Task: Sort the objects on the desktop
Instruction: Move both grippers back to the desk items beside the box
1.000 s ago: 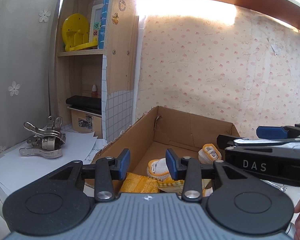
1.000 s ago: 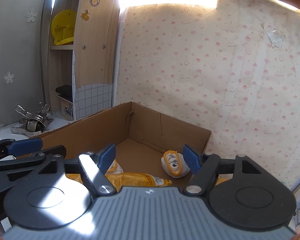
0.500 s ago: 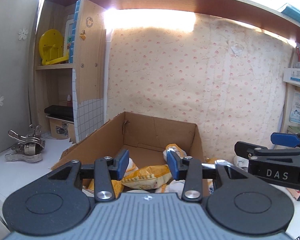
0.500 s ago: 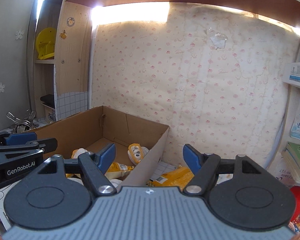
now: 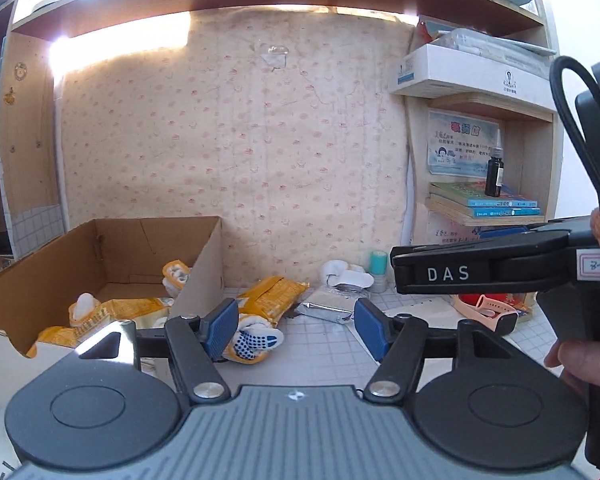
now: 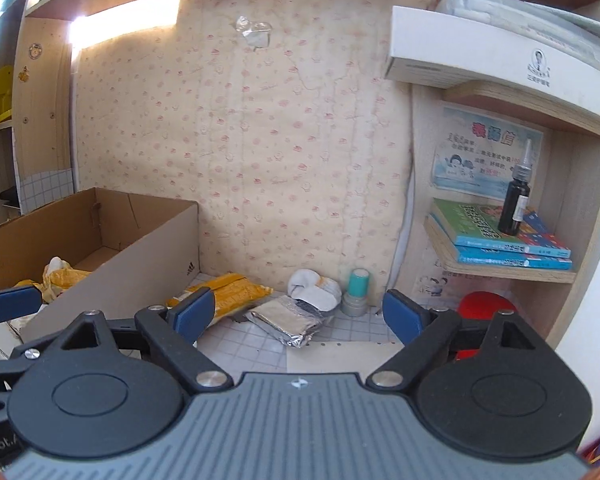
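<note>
An open cardboard box (image 5: 204, 264) (image 6: 148, 252) stands at the left with yellow packets and rolled socks (image 5: 176, 276) inside. On the desk right of it lie a yellow packet (image 5: 272, 296) (image 6: 232, 292), a blue-dotted sock (image 5: 256, 342), a silver foil packet (image 5: 328, 308) (image 6: 288, 320), white socks (image 5: 346, 276) (image 6: 314, 290) and a teal stamp (image 6: 357, 292). My left gripper (image 5: 294, 328) is open and empty above the desk, near the dotted sock. My right gripper (image 6: 298, 316) is open and empty, short of the foil packet.
A shelf at the right holds books (image 6: 500, 240) and a dark dropper bottle (image 6: 514, 208). A red object (image 6: 482, 308) and a pink watch strap (image 5: 488, 316) lie under it. The wallpapered wall (image 6: 260, 140) closes the back. A white box (image 6: 480, 60) sits on the upper shelf.
Both grippers have swung right, from over the box to the desk area beside it. My left gripper has opened wider. Both stay empty.
</note>
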Tool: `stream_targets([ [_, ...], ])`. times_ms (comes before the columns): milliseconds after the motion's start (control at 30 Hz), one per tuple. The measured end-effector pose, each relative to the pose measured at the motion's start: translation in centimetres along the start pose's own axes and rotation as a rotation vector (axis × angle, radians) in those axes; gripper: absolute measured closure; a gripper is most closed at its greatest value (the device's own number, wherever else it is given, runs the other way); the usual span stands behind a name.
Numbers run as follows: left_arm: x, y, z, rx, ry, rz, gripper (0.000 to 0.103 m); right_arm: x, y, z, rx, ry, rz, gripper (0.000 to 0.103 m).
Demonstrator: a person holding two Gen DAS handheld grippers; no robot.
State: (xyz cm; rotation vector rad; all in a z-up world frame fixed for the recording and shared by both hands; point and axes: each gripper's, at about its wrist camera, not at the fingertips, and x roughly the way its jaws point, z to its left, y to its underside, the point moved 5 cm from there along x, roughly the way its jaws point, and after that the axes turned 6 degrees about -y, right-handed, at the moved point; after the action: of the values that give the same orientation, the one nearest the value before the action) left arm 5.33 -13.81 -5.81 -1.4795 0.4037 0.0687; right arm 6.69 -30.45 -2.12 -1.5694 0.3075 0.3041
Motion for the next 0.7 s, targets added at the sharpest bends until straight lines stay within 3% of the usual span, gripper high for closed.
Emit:
stream_targets([
  [200, 3.2, 0.7, -1.5, -0.006, -0.043, 0.037, 0.033, 0.3, 0.7, -2.8, 0.023, 0.023, 0.003, 0.013],
  [533, 11.4, 1.5, 0.3, -0.093, -0.328, 0.178, 0.024, 2.5, 1.7, -5.0, 0.056, 0.013, 0.029, 0.013],
  [700, 14.3, 2.3, 0.5, -0.095, -0.378, 0.252, 0.022, 3.9, 2.2, -5.4, 0.053, 0.006, 0.053, 0.013],
])
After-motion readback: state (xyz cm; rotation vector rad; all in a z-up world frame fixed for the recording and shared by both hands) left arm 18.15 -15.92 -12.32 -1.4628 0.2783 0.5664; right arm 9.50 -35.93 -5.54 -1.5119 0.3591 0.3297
